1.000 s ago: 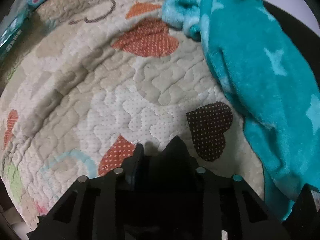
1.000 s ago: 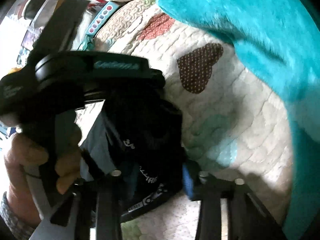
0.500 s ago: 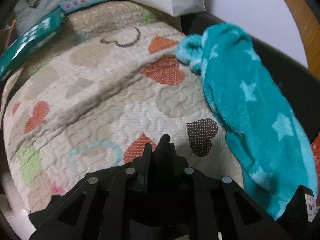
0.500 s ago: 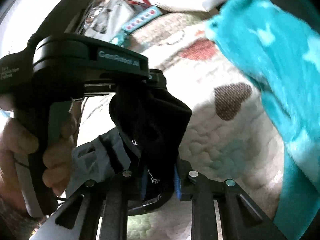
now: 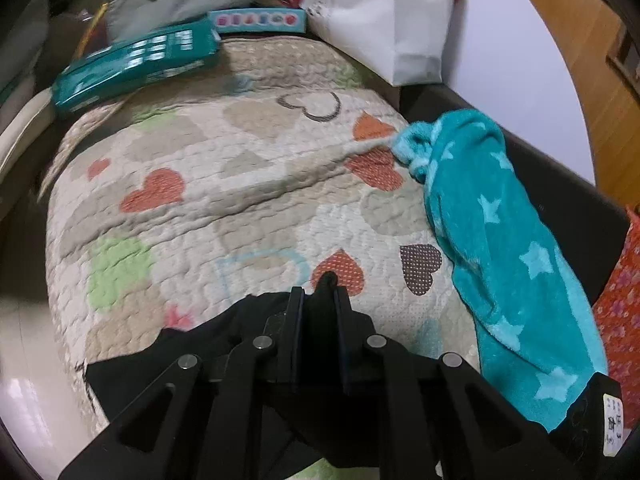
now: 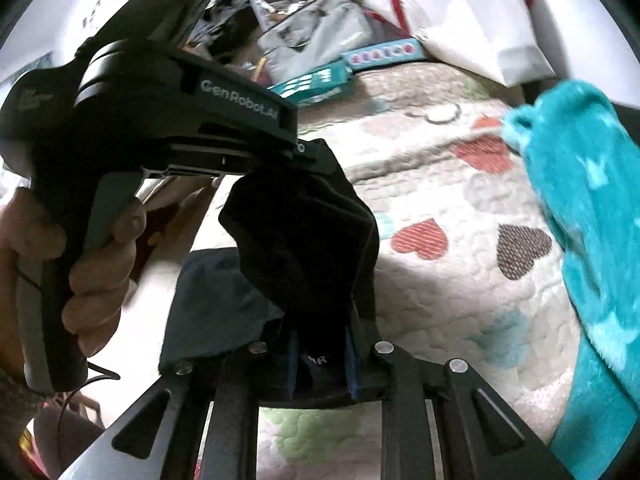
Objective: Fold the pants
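Both grippers, left (image 5: pixel 320 292) and right (image 6: pixel 322 356), pinch the black pants (image 6: pixel 304 240), apparently lifted off the quilt (image 5: pixel 240 184); next, spread them flat there.

matt black cloth for the pants (image 6: pixel 304 240), soft and light-swallowing. quilted cotton-looking bedspread (image 5: pixel 240 184), puckered and bumpy with stitched hearts. fluffy teal fleece blanket (image 5: pixel 500 240), plush and fuzzy with pale stars. matt black plastic on the left gripper (image 5: pixel 318 300) and right gripper (image 6: pixel 320 356), with shiny little metal pins. smooth white paper-like bag (image 5: pixel 392 24) and a glossy teal box (image 5: pixel 136 64) at the back
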`<state>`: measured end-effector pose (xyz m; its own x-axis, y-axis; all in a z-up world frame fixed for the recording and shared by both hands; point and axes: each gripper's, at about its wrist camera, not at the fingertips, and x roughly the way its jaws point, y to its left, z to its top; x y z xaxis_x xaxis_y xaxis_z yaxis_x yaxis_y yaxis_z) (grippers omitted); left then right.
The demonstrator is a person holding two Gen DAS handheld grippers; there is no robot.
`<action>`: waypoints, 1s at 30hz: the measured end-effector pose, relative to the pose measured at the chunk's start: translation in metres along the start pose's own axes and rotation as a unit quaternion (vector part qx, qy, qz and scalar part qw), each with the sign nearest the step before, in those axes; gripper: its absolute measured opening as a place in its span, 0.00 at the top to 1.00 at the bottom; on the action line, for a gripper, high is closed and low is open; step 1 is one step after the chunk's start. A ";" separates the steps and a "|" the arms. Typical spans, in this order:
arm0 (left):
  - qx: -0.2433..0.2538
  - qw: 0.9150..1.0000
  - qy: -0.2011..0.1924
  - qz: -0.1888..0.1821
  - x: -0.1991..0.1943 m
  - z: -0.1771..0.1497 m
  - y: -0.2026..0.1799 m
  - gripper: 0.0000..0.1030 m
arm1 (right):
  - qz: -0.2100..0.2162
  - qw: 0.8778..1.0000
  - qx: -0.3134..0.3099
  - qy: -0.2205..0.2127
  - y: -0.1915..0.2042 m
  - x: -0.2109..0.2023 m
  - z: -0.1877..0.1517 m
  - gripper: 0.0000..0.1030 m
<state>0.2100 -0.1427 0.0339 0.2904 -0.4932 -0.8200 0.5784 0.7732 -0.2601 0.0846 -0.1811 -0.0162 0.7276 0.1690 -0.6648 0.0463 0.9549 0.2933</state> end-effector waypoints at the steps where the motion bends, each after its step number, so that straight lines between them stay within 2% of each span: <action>1: -0.006 1.000 -0.004 -0.001 -0.005 -0.002 0.006 0.87 | 0.001 1.000 -0.007 0.001 0.004 0.001 0.000 0.80; 11: -0.095 0.995 -0.030 -0.006 -0.034 -0.032 0.083 0.87 | 0.019 0.995 -0.098 0.029 0.071 0.022 0.003 0.80; 18: -0.167 0.985 -0.044 -0.026 -0.038 -0.059 0.138 0.87 | 0.024 0.987 -0.148 0.053 0.110 0.046 -0.001 0.80; 24: -0.212 0.975 -0.048 -0.036 -0.031 -0.081 0.170 0.87 | 0.016 0.980 -0.185 0.076 0.133 0.070 -0.012 0.80; 30: -0.248 0.967 -0.049 -0.026 -0.022 -0.096 0.190 0.87 | 0.002 0.966 -0.242 0.086 0.151 0.084 -0.033 0.77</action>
<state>0.2408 0.0535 -0.0461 0.3554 -0.5535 -0.7532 0.1650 0.8303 -0.5323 0.1303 -0.0145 -0.0499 0.6009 0.1719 -0.7806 -0.3129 0.9493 -0.0317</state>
